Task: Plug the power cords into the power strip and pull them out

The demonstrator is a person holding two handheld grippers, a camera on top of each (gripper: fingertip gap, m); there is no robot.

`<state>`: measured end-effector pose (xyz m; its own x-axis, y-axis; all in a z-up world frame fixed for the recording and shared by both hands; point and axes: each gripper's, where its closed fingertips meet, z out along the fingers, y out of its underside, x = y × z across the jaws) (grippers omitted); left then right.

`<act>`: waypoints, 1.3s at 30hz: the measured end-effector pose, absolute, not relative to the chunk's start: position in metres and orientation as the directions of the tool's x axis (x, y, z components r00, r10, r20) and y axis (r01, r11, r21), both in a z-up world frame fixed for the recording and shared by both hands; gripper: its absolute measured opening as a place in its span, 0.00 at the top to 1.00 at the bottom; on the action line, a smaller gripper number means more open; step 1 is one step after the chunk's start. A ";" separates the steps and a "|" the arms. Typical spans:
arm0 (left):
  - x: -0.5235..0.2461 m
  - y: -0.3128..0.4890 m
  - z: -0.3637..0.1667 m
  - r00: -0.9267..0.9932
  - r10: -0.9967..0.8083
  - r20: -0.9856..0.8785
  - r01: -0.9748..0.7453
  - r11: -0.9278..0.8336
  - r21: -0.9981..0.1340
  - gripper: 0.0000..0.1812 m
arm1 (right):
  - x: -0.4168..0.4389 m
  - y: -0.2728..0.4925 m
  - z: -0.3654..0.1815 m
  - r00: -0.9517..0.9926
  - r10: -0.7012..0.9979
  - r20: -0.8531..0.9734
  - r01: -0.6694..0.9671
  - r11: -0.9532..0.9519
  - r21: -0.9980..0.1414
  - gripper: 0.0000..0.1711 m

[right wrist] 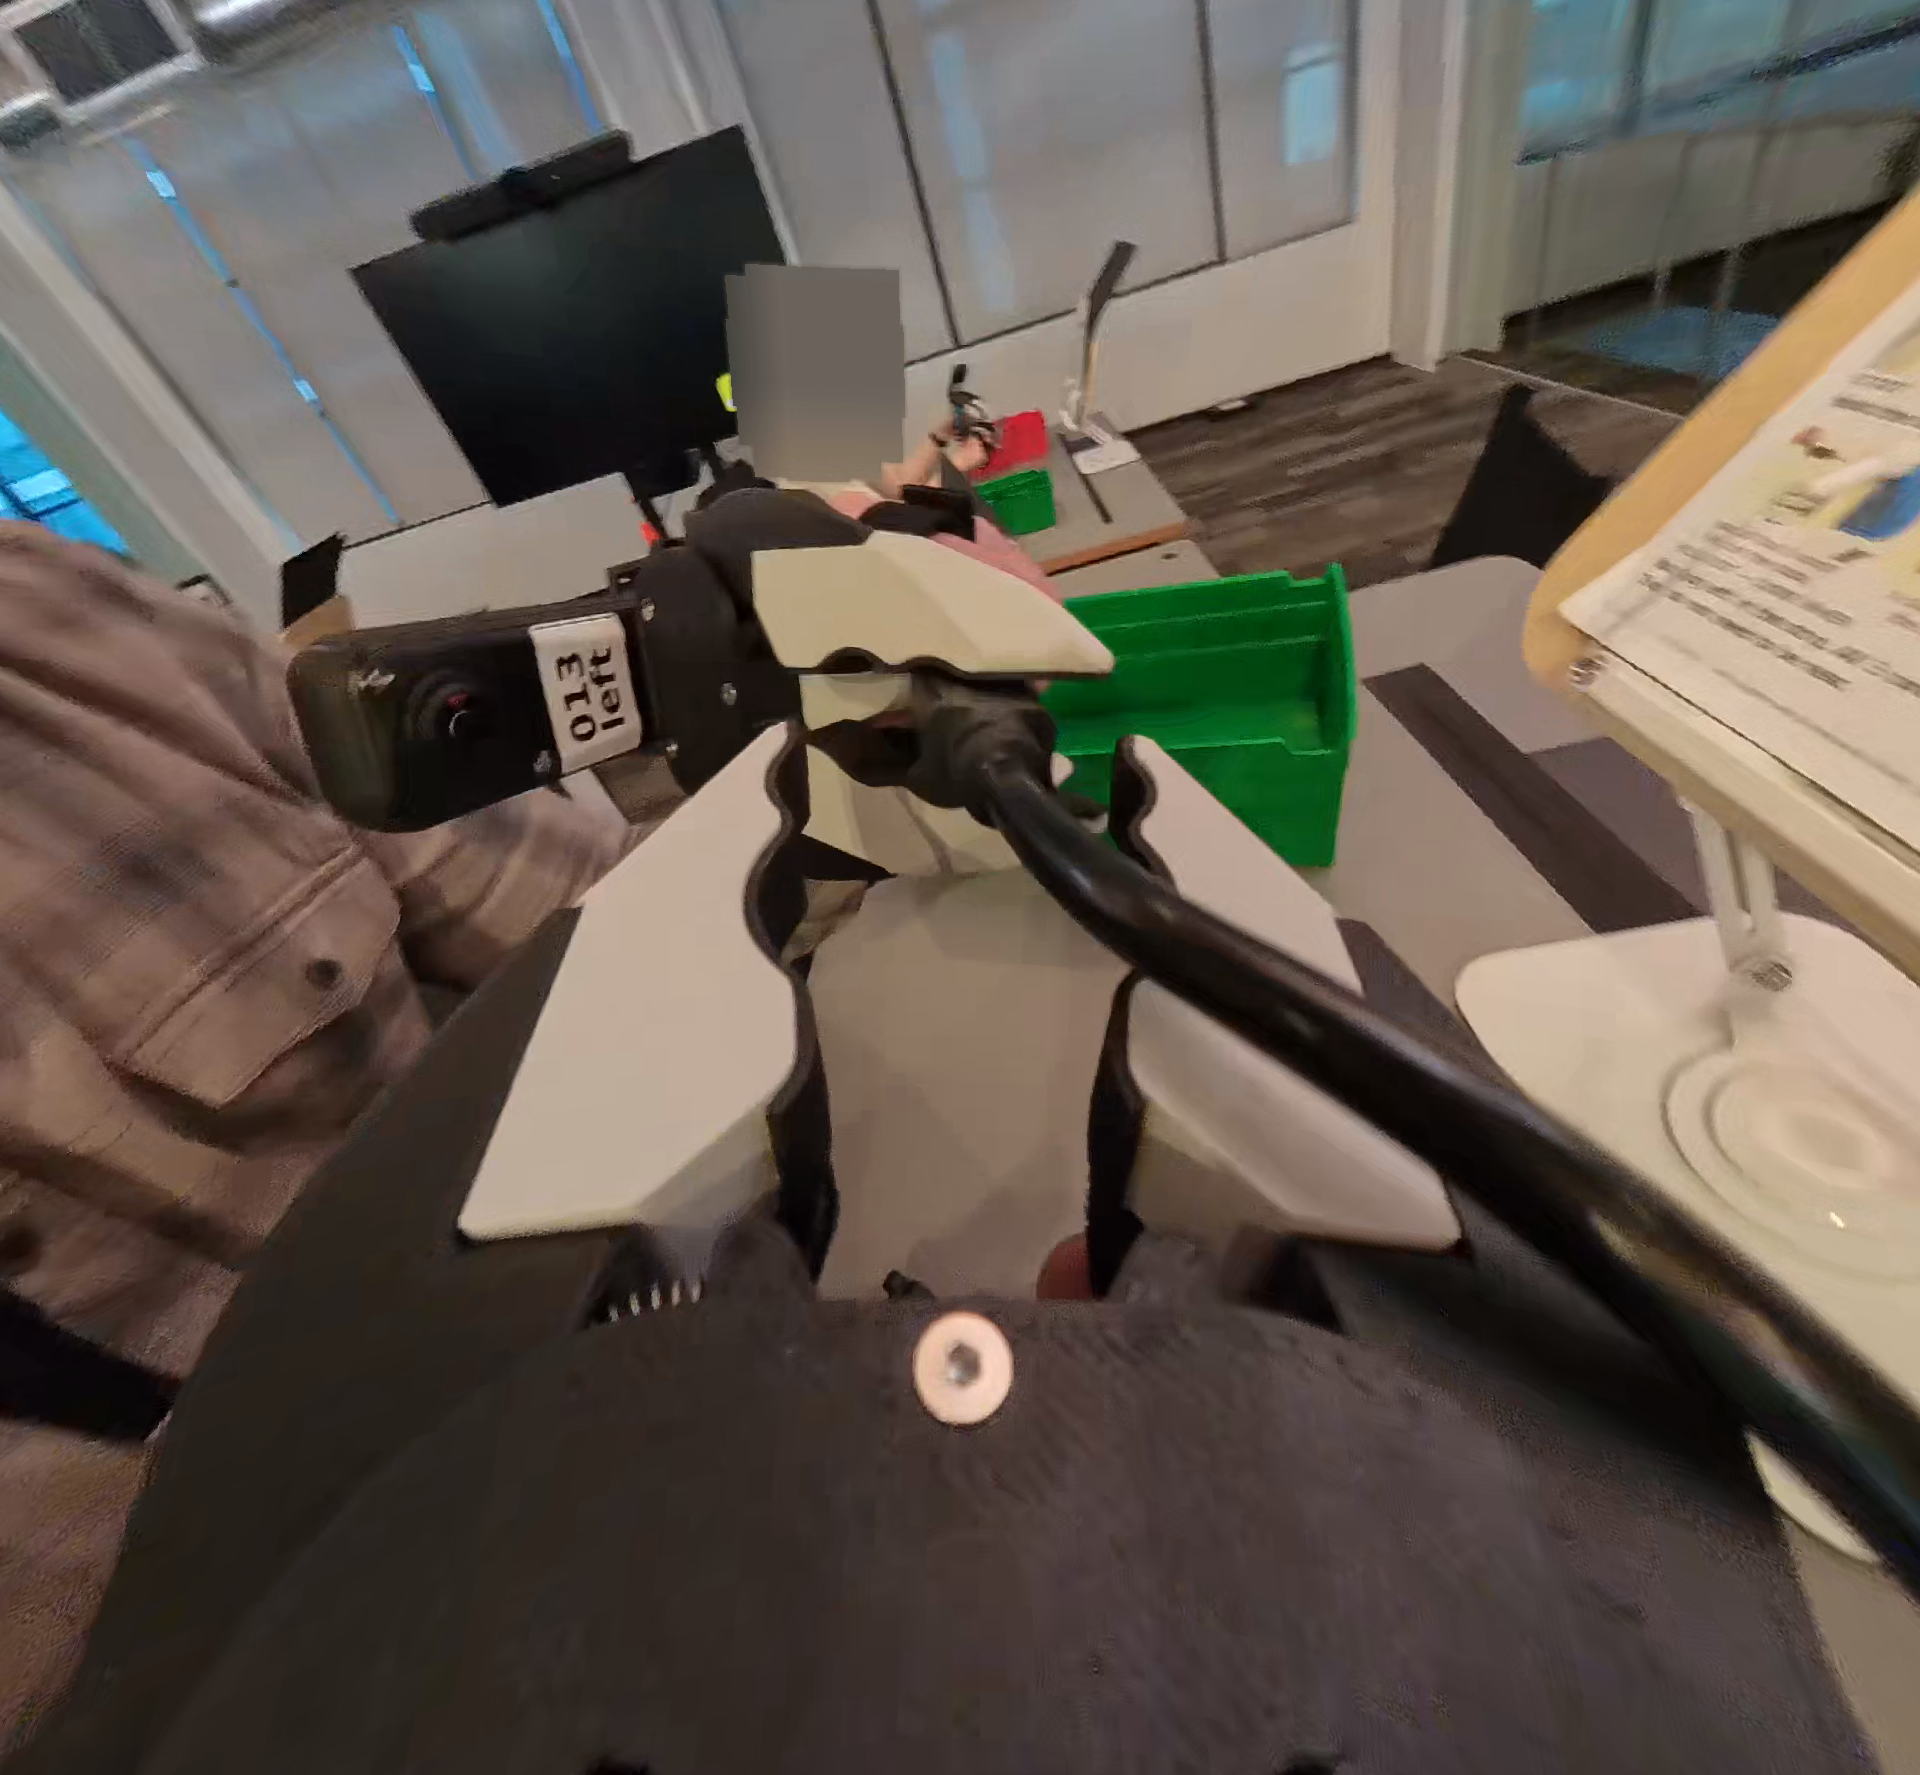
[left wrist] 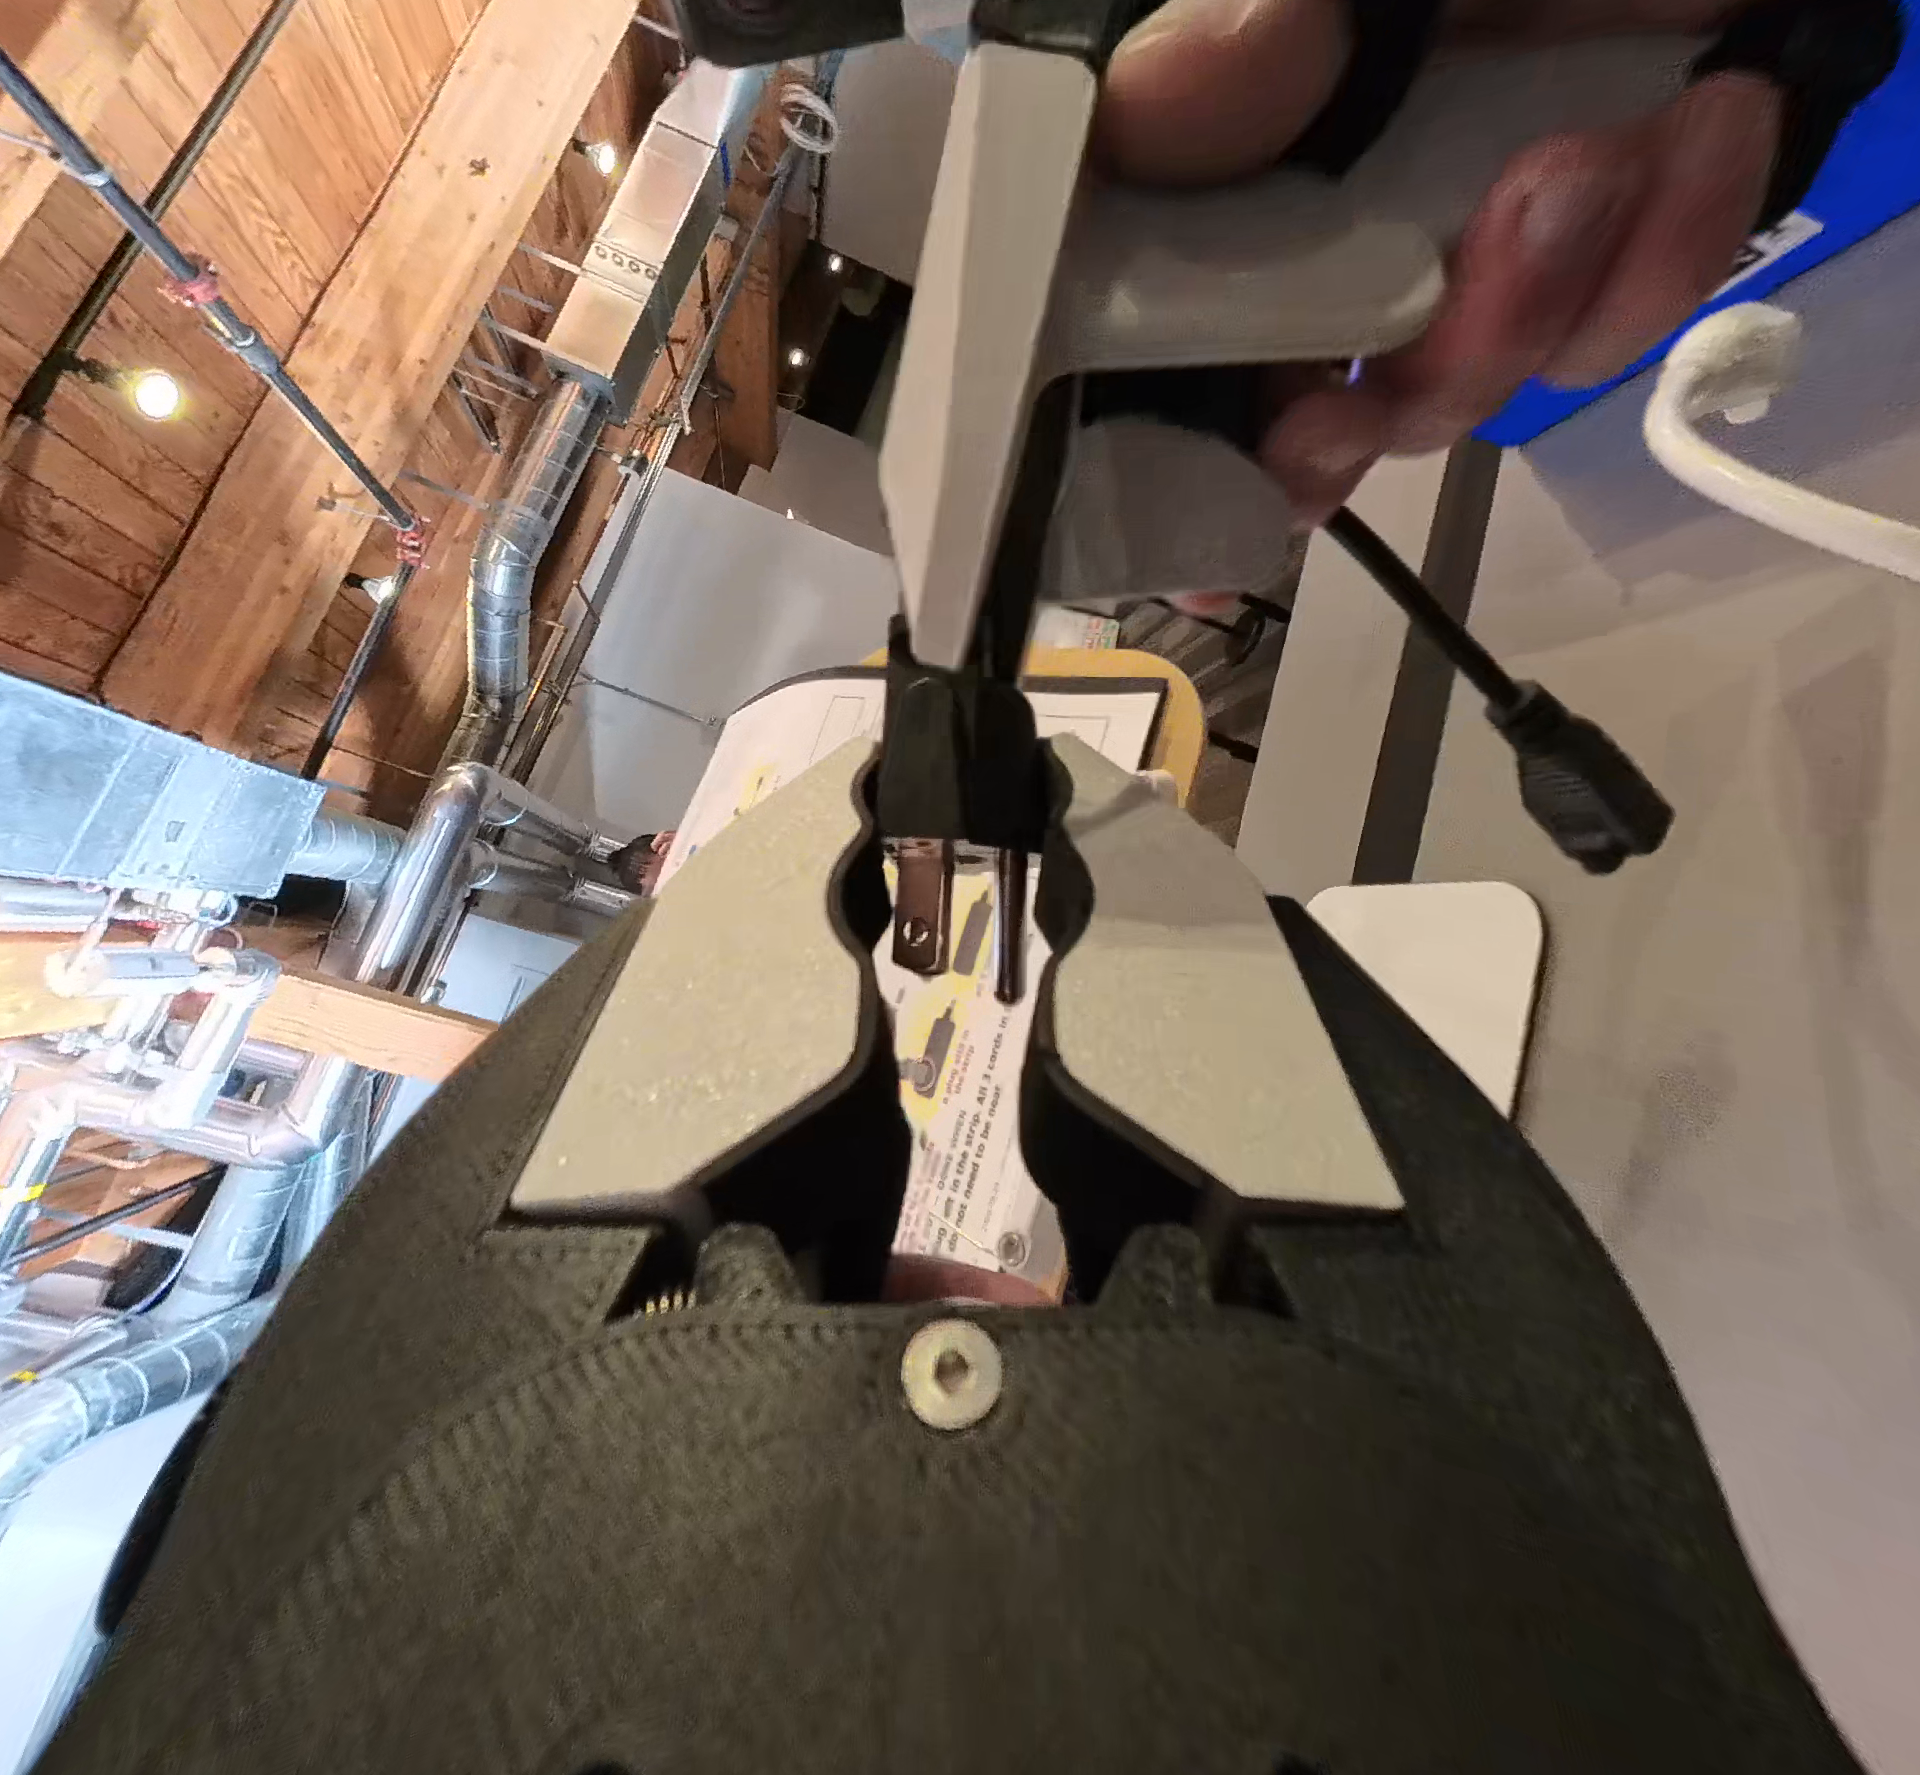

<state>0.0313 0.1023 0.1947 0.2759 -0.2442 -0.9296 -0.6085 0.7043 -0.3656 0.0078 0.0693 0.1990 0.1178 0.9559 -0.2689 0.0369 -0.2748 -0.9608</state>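
Observation:
My left gripper (left wrist: 961,775) is shut on a black power plug (left wrist: 935,759). The plug's metal prongs (left wrist: 920,904) point back at the camera. In the right wrist view the left gripper (right wrist: 914,676) holds the same plug (right wrist: 961,733), and the thick black cord (right wrist: 1247,987) runs from it over my right finger. My right gripper (right wrist: 956,749) is open, its fingertips on either side of the plug and apart from it. It comes down from above in the left wrist view (left wrist: 951,655). The cord's other end, a black connector (left wrist: 1579,790), hangs free. No power strip is in view.
A green bin (right wrist: 1226,707) stands on the grey table (right wrist: 1455,852) just beyond the grippers. An instruction sheet on a tilted board (right wrist: 1766,582) with a white round base (right wrist: 1662,1102) stands at the right. A person's plaid sleeve (right wrist: 187,894) is at the left. A dark monitor (right wrist: 582,323) stands behind. The tips of both grippers are at nearly the same place.

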 end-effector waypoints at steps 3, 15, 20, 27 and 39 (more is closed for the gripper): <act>0.035 0.097 0.190 0.245 -0.251 -0.936 -0.599 0.720 -0.350 0.87 | 0.003 0.072 0.196 0.130 0.971 -0.201 0.082 -0.213 -0.974 0.71; 0.040 0.089 0.174 0.149 -0.303 -0.941 -0.602 0.728 -0.329 0.88 | 0.007 0.056 0.177 -0.085 0.929 -0.361 0.296 -0.322 -0.899 0.85; 0.047 0.084 0.169 0.122 -0.304 -0.945 -0.600 0.736 -0.314 0.87 | 0.010 0.051 0.168 -0.122 0.915 -0.384 0.344 -0.324 -0.881 0.87; 0.052 0.082 0.170 0.133 -0.290 -0.948 -0.575 0.756 -0.312 0.87 | 0.015 0.049 0.168 -0.107 0.935 -0.338 0.323 -0.289 -0.901 0.88; 0.036 0.096 0.186 0.256 -0.381 -0.889 -0.519 0.722 -0.459 0.75 | 0.026 0.061 0.179 -0.049 0.964 -0.261 0.284 -0.237 -0.929 0.87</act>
<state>0.0360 0.0960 0.1861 0.2558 -0.3809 -0.8885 -0.5186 0.7216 -0.4586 0.0262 0.0615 0.1794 -0.0489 0.9642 -0.2608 0.2838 -0.2369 -0.9292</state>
